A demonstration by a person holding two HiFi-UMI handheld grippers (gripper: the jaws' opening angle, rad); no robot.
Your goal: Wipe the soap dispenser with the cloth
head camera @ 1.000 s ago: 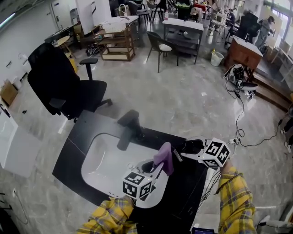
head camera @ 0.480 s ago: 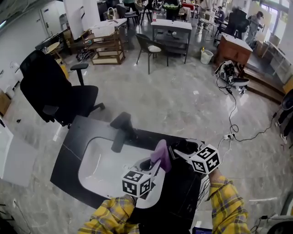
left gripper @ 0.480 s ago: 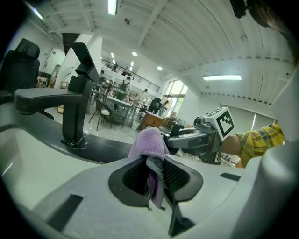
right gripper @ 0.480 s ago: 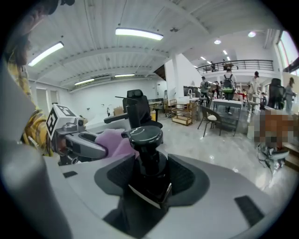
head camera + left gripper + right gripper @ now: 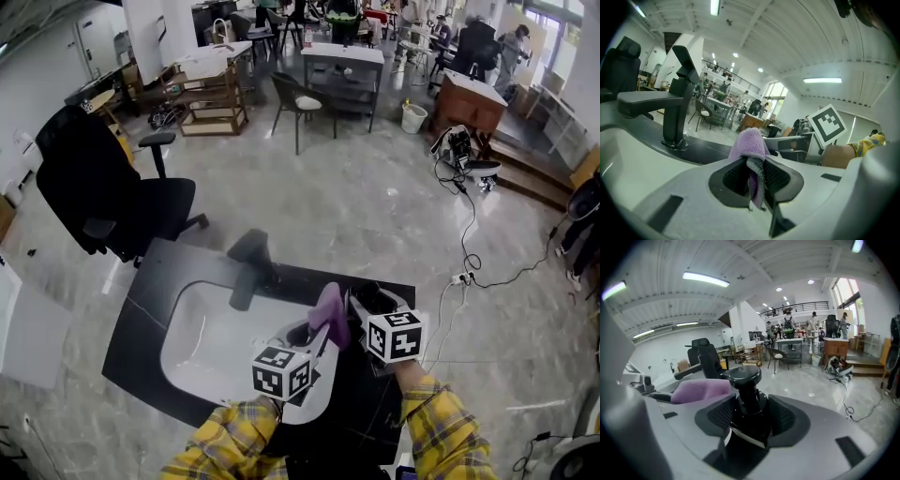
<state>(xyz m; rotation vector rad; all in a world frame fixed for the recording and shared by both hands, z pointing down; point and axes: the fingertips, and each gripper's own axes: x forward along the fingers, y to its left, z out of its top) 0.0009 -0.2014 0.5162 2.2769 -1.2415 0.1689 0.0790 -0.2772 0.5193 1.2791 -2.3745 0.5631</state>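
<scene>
My right gripper (image 5: 747, 414) is shut on a black soap dispenser (image 5: 746, 389); its pump head sticks up between the jaws. In the head view the soap dispenser (image 5: 371, 298) is held over the black counter, right of the basin. A purple cloth (image 5: 750, 144) is clamped in my left gripper (image 5: 756, 177), a bunched fold standing above the jaws. The cloth (image 5: 330, 315) lies just left of the dispenser, almost touching it; contact cannot be made out. From the right gripper view the cloth (image 5: 701, 390) sits beside the pump's left side.
A black faucet (image 5: 249, 266) stands behind the white basin (image 5: 199, 339), set in a black counter (image 5: 157, 274). A black office chair (image 5: 103, 187) is left of the counter. Cables (image 5: 469, 253) trail on the marble floor at right. Tables and people are far behind.
My right gripper rolled with the dispenser and shifted left, closer to the cloth. The left gripper and cloth stayed in place.
</scene>
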